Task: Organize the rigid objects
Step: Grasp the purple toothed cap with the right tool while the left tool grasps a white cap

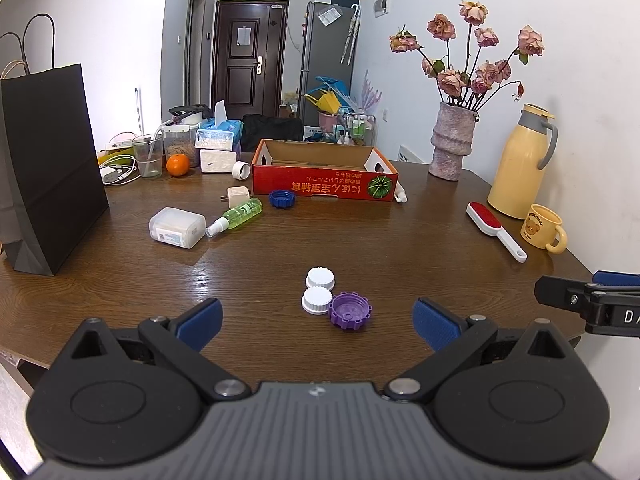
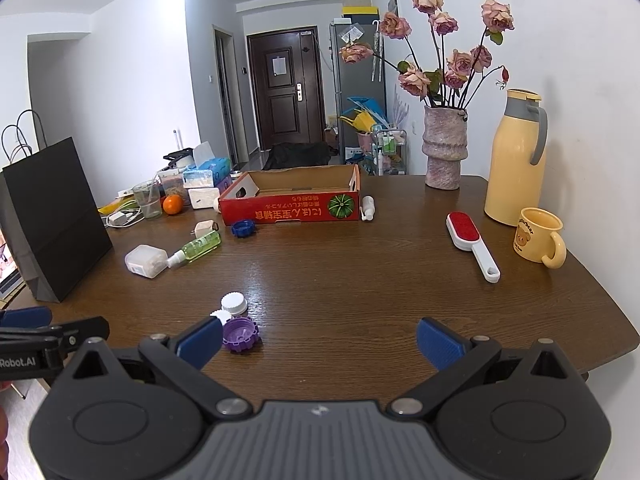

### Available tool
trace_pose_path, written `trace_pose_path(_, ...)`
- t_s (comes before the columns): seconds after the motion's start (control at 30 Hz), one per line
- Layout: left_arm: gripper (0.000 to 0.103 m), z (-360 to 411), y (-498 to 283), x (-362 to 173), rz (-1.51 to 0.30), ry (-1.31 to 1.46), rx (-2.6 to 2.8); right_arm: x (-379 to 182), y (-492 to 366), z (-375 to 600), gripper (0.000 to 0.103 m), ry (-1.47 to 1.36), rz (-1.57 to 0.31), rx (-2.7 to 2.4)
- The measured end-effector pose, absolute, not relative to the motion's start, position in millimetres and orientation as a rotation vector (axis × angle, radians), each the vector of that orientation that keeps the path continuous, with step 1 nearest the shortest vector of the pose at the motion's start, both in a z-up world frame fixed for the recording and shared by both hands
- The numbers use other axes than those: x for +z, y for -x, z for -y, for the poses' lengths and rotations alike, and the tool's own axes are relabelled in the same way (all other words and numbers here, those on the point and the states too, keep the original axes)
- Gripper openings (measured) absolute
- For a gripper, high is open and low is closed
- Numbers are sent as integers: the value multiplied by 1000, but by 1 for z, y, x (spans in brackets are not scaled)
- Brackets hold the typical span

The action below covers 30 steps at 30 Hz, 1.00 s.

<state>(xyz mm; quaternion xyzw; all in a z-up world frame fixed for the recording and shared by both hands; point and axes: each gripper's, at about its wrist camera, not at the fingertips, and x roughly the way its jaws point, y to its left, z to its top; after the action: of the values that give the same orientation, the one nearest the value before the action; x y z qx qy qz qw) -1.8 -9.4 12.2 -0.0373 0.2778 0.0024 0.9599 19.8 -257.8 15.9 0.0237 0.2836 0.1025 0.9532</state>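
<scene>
Here the purple gear-edged cap [image 1: 351, 312], touching two white ribbed caps [image 1: 320, 279] near the table's front edge, sits dead ahead between the left gripper's [image 1: 318, 322] wide-spread, empty fingers, while the equally wide, empty right gripper [image 2: 320, 340] has it off to its left.

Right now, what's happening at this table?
A person holds two grippers over the wooden table, both with jaws wide open and empty. The left gripper faces two white caps and a purple cap clustered just ahead. The right gripper hovers beside them. The red cardboard box at the back looks empty; a blue cap and green spray bottle lie loose.
</scene>
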Motion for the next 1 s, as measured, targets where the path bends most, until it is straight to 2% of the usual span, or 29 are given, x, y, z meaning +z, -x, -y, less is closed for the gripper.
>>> trace_pose_path(0.43,103,9,-3,7,-575,80,13,11,-27,248,103,-27,-577,225)
trace_pose_path(1.0,103,-23,-75,-39,-676,114,57,-38,-106,204,102,24,-691,312)
